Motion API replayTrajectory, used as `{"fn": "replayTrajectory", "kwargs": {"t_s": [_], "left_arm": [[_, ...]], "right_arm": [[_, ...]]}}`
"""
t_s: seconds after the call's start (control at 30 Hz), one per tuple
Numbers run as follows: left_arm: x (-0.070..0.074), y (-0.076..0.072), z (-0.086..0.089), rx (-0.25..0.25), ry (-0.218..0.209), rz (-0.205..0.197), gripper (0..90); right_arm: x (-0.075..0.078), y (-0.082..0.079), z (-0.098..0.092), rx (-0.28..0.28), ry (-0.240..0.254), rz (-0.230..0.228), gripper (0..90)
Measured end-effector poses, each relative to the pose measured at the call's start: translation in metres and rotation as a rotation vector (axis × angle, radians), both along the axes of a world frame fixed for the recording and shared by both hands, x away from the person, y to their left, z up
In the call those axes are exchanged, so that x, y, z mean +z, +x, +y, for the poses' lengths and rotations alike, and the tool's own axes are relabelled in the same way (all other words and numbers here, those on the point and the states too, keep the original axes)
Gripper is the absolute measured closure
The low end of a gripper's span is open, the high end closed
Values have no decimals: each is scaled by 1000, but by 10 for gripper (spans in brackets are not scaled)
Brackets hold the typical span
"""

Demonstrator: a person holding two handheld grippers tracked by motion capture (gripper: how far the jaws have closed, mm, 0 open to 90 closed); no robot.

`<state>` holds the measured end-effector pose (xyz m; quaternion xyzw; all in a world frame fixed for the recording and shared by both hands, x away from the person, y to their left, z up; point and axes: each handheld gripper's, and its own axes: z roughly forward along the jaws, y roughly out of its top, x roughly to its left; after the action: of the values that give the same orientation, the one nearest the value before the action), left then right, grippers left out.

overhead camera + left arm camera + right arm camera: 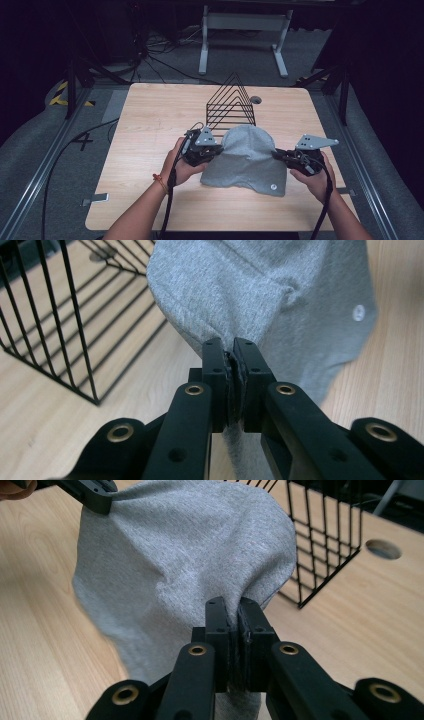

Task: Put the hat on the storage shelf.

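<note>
1. A light wooden table (150,150) is seen from above, with a person's two bare forearms entering from the 6 o'clock edge.
2. The left hand (181,165) reaches up from about 7 o'clock, wrapped around the left gripper (216,149), which points toward 3 o'clock. An orange band (160,182) circles that wrist.
3. The right hand (312,176) comes up from about 5 o'clock, holding the right gripper (276,154), which points toward 9 o'clock.
4. Between the two grippers, near the table's centre, is a grey knit garment (248,160). Its upper part is lifted into a rounded hump, while its lower hem lies on the table toward 6 o'clock.
5. In the left gripper view, the jaws are closed together with a fold of the grey cloth pinched between them.
6. In the right gripper view, the jaws are likewise clamped tight on the cloth's edge.
7. A small white round mark (273,186) sits near the garment's lower corner, toward 5 o'clock.
8. Just behind the garment, toward 12 o'clock, stands a black wire rack (231,105) with triangular dividers.
9. A round hole (255,99) in the tabletop lies beside the rack.
</note>
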<state>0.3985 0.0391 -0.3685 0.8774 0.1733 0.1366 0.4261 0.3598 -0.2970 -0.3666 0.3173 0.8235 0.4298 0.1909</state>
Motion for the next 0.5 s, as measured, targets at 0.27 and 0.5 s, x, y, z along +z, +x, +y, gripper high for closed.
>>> {"fn": "replayTrajectory", "kwargs": {"t_s": [0.27, 0.5], "left_arm": [[40, 9, -6, -12, -3, -71, 852], [71, 22, -3, -8, -51, -114, 852]], "right_arm": [[37, 6, 0, -2, -3, -74, 848], [70, 16, 1, -22, 7, -116, 848]]}}
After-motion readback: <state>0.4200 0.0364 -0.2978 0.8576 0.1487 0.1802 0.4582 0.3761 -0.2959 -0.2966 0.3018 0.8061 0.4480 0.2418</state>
